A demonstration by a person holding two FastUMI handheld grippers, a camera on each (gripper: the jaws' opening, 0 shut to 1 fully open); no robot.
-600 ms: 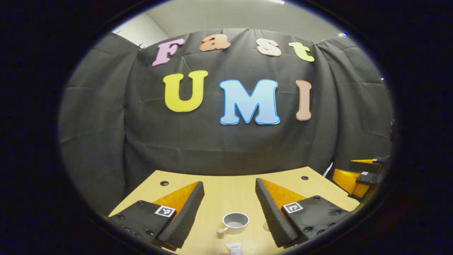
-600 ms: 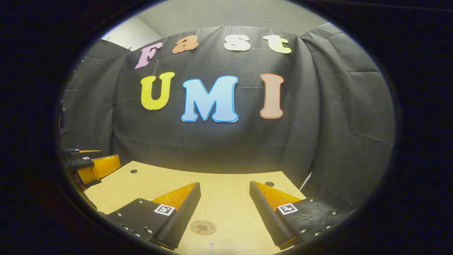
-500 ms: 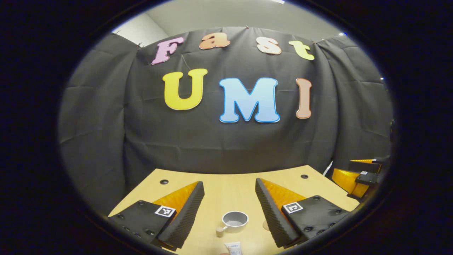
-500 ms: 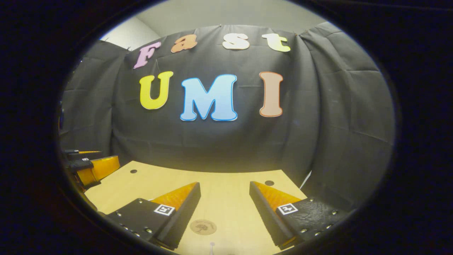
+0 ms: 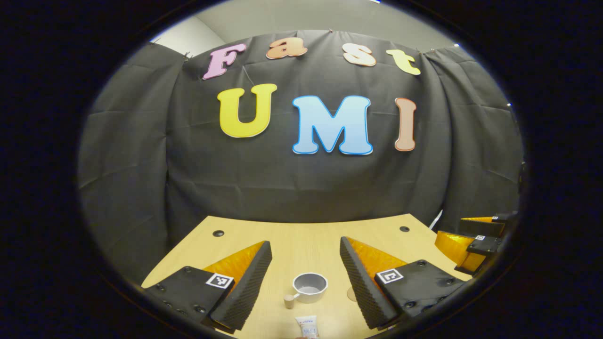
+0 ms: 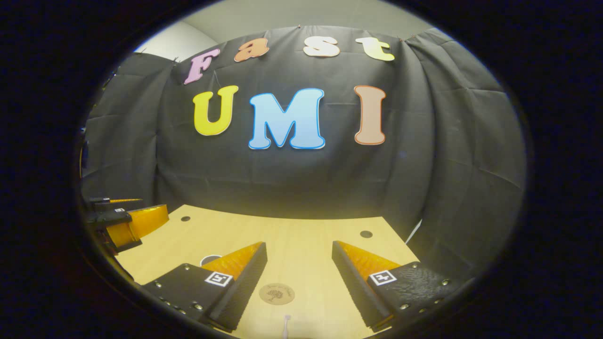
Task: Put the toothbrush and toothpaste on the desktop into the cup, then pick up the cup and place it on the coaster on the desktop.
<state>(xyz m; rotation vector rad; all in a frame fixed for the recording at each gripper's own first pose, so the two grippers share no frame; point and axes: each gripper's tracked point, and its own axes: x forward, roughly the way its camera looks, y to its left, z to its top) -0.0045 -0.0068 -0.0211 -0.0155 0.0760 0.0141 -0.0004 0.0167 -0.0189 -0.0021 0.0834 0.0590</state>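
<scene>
In the left gripper view, the cup (image 5: 309, 287) stands on the desk (image 5: 301, 235), the toothpaste (image 5: 306, 326) just before it. In the right gripper view, the coaster (image 6: 276, 294) lies behind the toothbrush (image 6: 286, 322), the cup left of both.

the tabletop (image 5: 301, 235) looks like pale wood laminate, smooth with a soft sheen. the cup (image 5: 309, 287) seems smooth matt plastic, grey, its handle end wood-like. the toothpaste (image 5: 306, 326) tube is glossy plastic. the coaster (image 6: 276, 293) looks like matt wood. the booth wall (image 5: 292, 183) is dull creased cloth.
</scene>
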